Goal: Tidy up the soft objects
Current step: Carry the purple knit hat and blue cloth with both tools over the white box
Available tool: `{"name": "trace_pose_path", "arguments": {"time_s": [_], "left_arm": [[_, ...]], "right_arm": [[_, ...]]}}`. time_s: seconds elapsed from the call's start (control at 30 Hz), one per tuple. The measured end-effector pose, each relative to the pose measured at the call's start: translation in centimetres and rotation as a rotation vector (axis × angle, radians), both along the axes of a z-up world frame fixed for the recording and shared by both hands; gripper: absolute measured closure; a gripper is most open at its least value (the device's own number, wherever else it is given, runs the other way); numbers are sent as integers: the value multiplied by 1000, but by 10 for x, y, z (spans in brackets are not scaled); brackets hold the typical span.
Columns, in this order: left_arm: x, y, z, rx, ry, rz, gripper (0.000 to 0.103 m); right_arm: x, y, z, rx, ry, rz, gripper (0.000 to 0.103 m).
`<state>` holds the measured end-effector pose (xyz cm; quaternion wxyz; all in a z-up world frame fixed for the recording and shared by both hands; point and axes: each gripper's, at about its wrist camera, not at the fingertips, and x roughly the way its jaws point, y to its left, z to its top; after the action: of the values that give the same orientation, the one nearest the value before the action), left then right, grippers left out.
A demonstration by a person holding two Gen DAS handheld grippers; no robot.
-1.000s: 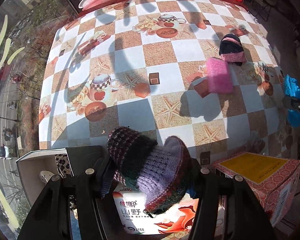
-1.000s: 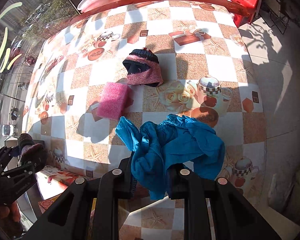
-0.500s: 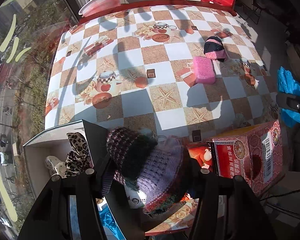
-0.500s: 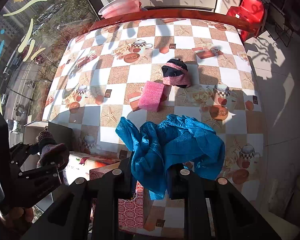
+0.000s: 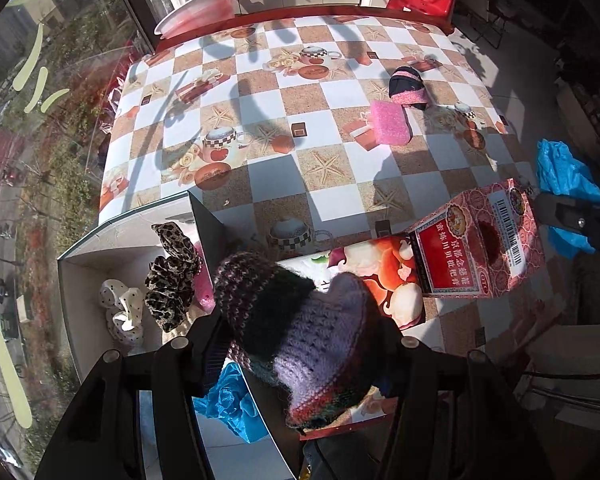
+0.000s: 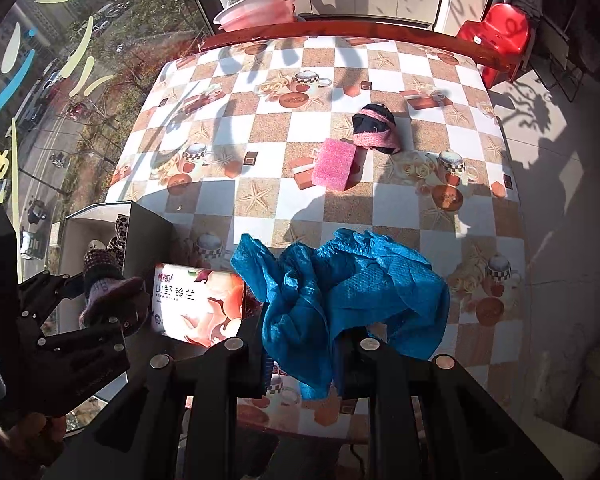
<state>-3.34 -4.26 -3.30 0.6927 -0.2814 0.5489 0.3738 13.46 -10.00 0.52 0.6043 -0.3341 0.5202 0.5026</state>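
The left tool (image 5: 300, 340) is clamped on a knitted hat (image 5: 296, 332); the open white box (image 5: 112, 248) lies at about ten o'clock from it, likely its destination. The right tool (image 6: 300, 344) pinches a blue cloth (image 6: 352, 292) over the desk (image 6: 284, 128).

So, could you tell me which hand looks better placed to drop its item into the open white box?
Left, probably. The left gripper holds the knitted hat right beside the white box; the right gripper, clamping the blue cloth, sits farther away.
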Motion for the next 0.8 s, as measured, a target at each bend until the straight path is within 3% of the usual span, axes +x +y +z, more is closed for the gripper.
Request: {"name": "trace_pose_path", "arguments": {"time_s": [0.37,0.8], "left_arm": [[-32,-12,9,8,-22,22,42],[-104,-6,7,5,-32,200,42]], "right_arm": [[-58,3,5,-10,9,101,80],[-135,29,3,-23,11,312,80]]}}
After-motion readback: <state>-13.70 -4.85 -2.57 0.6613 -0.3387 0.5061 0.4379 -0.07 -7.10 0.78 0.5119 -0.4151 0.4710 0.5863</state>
